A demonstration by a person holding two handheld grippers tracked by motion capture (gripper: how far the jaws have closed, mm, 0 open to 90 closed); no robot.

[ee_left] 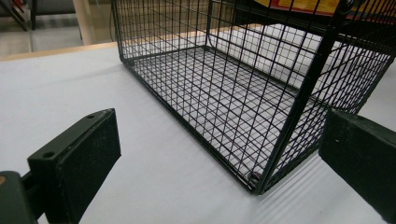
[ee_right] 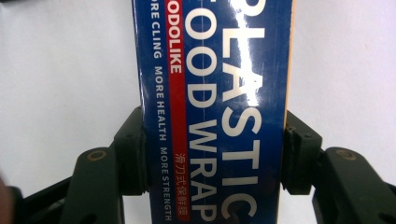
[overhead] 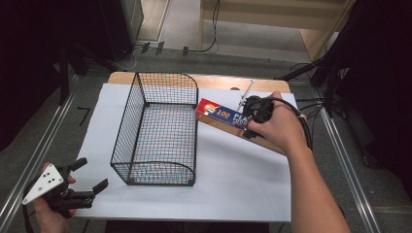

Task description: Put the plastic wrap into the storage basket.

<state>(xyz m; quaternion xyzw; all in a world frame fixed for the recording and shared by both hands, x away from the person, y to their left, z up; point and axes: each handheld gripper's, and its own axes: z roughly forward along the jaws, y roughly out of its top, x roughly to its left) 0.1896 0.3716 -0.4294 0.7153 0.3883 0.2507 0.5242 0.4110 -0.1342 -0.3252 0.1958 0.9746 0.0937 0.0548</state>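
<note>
Clamped between the jaws of the right gripper (ee_right: 212,154) is a long plastic wrap box (ee_right: 212,93), seen lengthwise: glossy blue, with large white lettering and a red stripe. From above, its red end is seen just beside the wire basket (overhead: 160,131), over the white sheet (overhead: 233,179). By the sheet's near left corner, the left gripper (overhead: 90,174) is held agape, grasping nothing.
</note>
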